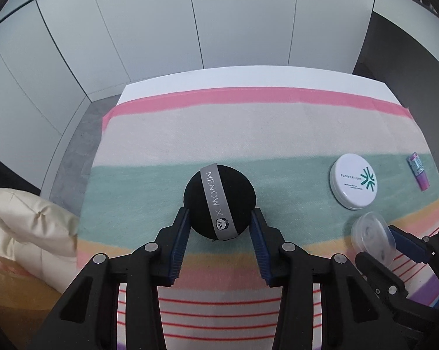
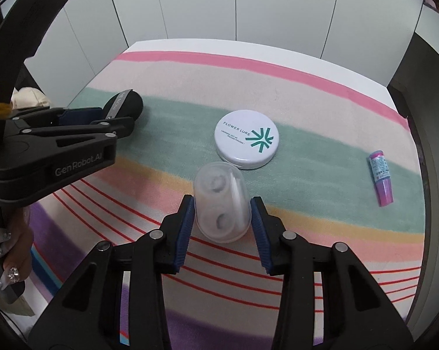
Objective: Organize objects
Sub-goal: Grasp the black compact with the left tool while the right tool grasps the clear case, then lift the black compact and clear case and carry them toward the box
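A black round puff [image 1: 219, 202] with a grey "MENOW X" band sits between my left gripper's [image 1: 219, 218] blue pads, which touch its sides; it also shows in the right wrist view [image 2: 126, 103]. A clear plastic case [image 2: 221, 201] holding lashes sits between my right gripper's [image 2: 222, 207] pads, which press its sides; it shows in the left wrist view [image 1: 371, 242] too. A white "FLOWER LURE" compact [image 2: 245, 138] [image 1: 354, 181] lies on the green stripe. A pink tube [image 2: 381, 178] [image 1: 418, 170] lies far right.
A striped cloth [image 1: 248, 128] covers the white table [image 1: 149, 87]. White wall panels stand behind. A cream cushion [image 1: 24, 227] lies left of the table. The left gripper body [image 2: 53, 151] fills the left of the right wrist view.
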A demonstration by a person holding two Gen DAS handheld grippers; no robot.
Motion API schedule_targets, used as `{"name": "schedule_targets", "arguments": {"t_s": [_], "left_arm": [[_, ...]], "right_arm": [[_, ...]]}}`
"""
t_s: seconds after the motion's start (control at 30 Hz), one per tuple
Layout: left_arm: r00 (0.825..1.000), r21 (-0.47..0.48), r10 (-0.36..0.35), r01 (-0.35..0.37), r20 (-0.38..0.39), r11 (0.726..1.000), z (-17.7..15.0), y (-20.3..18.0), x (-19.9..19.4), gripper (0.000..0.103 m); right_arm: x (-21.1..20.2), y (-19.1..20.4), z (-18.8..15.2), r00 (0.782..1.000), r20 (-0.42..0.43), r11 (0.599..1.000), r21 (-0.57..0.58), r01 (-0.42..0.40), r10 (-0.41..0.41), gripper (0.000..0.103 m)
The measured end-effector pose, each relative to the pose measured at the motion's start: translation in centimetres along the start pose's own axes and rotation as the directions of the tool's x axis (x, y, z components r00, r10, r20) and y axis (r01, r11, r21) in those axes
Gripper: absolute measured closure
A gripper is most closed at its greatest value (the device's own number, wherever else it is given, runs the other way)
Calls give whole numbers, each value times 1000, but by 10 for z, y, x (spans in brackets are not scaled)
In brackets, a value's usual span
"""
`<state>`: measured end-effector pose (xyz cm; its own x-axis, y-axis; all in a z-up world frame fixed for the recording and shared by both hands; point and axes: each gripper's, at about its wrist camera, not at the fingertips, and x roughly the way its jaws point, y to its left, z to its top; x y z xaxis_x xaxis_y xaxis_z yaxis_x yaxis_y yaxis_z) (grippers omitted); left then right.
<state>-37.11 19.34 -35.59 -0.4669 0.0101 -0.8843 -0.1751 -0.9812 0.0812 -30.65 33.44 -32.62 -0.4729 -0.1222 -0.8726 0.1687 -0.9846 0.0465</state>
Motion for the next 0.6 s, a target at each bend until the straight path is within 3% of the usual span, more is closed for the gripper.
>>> {"name": "schedule_targets", "arguments": {"t_s": [0.27, 0.5, 0.6], "left_arm": [[1000, 16, 8, -8, -9, 1000, 4, 7, -36, 61], [1000, -1, -12, 12, -8, 1000, -3, 19, -96, 61], [1000, -4, -7, 7, 20, 1000, -5, 22, -125, 61]], "right_arm": [[-34, 0, 1, 1000, 9, 999, 46, 11, -12, 62], [-95, 3, -4, 998, 54, 998, 54, 22, -25, 62], [-118, 6, 9, 997, 73, 998, 63, 20, -24, 62]]}}
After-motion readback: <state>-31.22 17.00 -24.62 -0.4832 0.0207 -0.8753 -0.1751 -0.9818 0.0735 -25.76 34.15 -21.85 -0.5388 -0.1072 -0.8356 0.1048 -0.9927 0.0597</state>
